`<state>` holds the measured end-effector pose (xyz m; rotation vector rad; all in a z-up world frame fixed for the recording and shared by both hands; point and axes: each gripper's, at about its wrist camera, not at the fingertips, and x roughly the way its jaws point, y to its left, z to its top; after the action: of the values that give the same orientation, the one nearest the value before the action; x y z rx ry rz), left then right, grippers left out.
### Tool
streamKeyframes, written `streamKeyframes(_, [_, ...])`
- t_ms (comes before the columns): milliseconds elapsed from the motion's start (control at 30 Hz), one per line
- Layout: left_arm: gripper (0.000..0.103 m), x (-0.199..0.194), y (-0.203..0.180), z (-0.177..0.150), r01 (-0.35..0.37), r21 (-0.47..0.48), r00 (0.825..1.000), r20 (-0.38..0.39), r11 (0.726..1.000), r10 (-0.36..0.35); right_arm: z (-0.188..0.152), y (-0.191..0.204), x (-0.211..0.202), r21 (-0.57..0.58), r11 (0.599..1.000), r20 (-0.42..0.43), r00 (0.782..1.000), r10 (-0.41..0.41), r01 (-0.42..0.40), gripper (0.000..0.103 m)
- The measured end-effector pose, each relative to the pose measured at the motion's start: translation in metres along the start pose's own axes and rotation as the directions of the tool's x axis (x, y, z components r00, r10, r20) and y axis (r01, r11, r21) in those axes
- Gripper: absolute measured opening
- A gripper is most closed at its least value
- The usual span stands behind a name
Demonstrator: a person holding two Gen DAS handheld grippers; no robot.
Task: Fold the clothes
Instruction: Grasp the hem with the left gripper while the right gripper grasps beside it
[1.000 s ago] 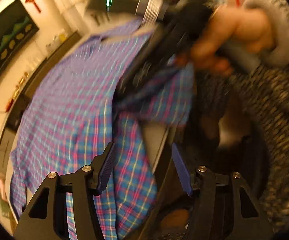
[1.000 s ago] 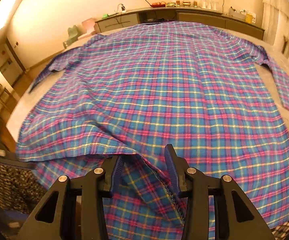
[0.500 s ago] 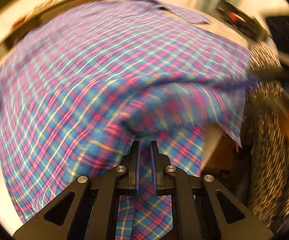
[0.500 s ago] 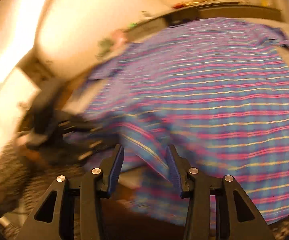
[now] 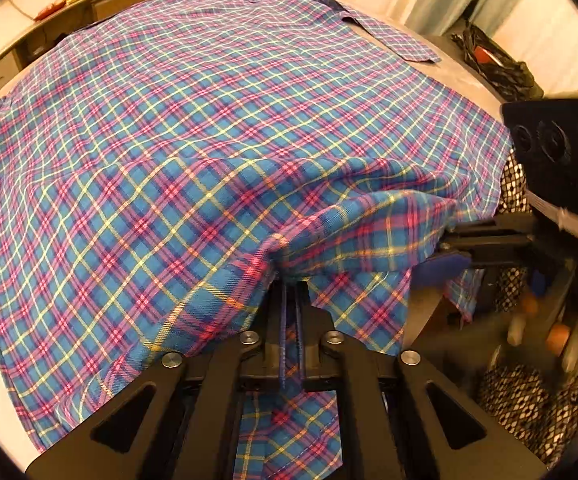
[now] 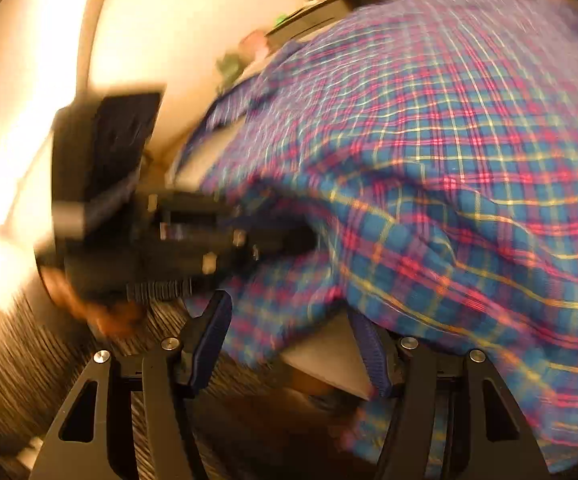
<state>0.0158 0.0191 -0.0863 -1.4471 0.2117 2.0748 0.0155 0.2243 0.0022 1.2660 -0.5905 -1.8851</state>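
Now | our left gripper (image 5: pixel 290 292) clamps shirt hem (image 5: pixel 329 248) | right gripper (image 6: pixel 289 344) gapes beside it | we risk a one-sided, skewed fold.

- Both views are bathed in warm, yellowish indoor light.
- The left wrist view is sharp across the plaid shirt (image 5: pixel 217 128); only its lower right corner is smeared.
- The right wrist view is heavily blurred by motion, and the shirt's (image 6: pixel 449 168) checks are streaked.
- The wall (image 6: pixel 29 128) on the left is washed out by strong glare.
- Straight lines are bent by the fisheye lens, and each picture is ringed by a dark border.
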Motion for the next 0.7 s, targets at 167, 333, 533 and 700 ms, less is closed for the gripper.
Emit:
streamKeyframes(167, [0.005, 0.001, -0.005, 0.0, -0.036, 0.038, 0.999, 0.001, 0.999, 0.036, 0.008, 0.016, -0.072, -0.074, 0.914, 0.183, 0.895, 0.406, -0.399, 0.055])
streamKeyframes(333, [0.005, 0.001, 0.0, 0.002, -0.012, 0.003, 1.0, -0.003, 1.0, 0.012, -0.013, 0.009, -0.046, -0.076, 0.974, 0.018, 0.977, 0.213, -0.212, 0.059])
streamKeyframes(533, [0.005, 0.001, 0.019, 0.002, 0.078, -0.109, 0.997, -0.006, 0.991, -0.079, -0.074, 0.092, 0.022, -0.657, 0.685, 0.044, 0.923, -0.383, 0.316, 0.07])
streamKeyframes(700, [0.005, 0.002, 0.021, 0.003, 0.095, -0.131, 0.995, -0.012, 0.987, -0.098, -0.139, 0.119, 0.096, -0.849, 0.044, 0.408, 0.705, -0.58, 0.527, 0.072])
